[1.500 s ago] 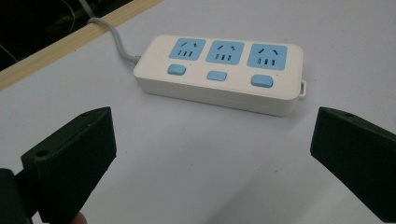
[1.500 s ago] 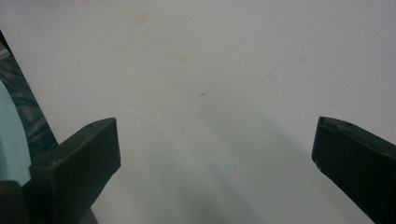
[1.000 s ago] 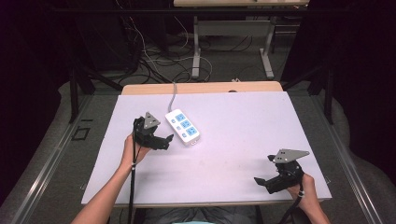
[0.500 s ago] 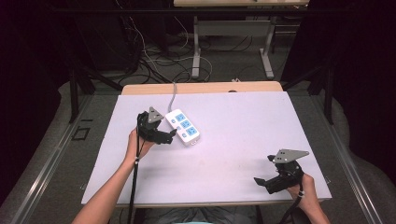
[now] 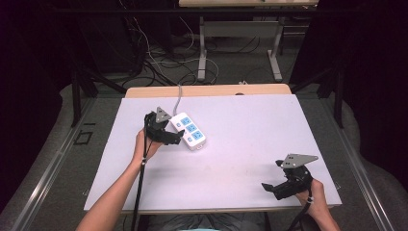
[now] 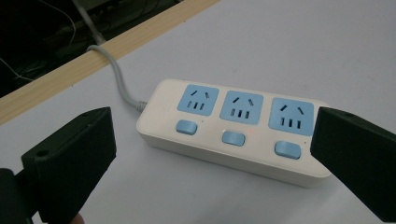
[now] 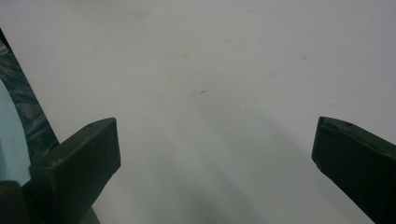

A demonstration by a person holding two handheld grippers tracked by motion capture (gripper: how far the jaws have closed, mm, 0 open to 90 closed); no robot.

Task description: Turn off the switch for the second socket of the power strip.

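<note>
A white power strip (image 5: 188, 132) with three blue sockets and three blue switches was seen lying flat on a white table (image 5: 250, 144), toward its far left, with a grey cord (image 5: 179, 95) running off the far edge. The left gripper (image 5: 174, 138) was held just beside the strip's near end, jaws spread wide and empty. From the left gripper view, the strip (image 6: 238, 128) was framed between the two black jaws, which were not touching it.

The right gripper (image 5: 276, 188) was held low near the table's near right corner, well apart from the strip, its jaws also spread wide over bare tabletop.

The strip was judged to be a light, rigid plastic block with a smooth, somewhat slippery shell. It would probably be best taken across its narrow width, by the two long sides, near the middle. The stiff cord was likely to drag and twist the body if lifted. Pressure on the switches would best be avoided.
</note>
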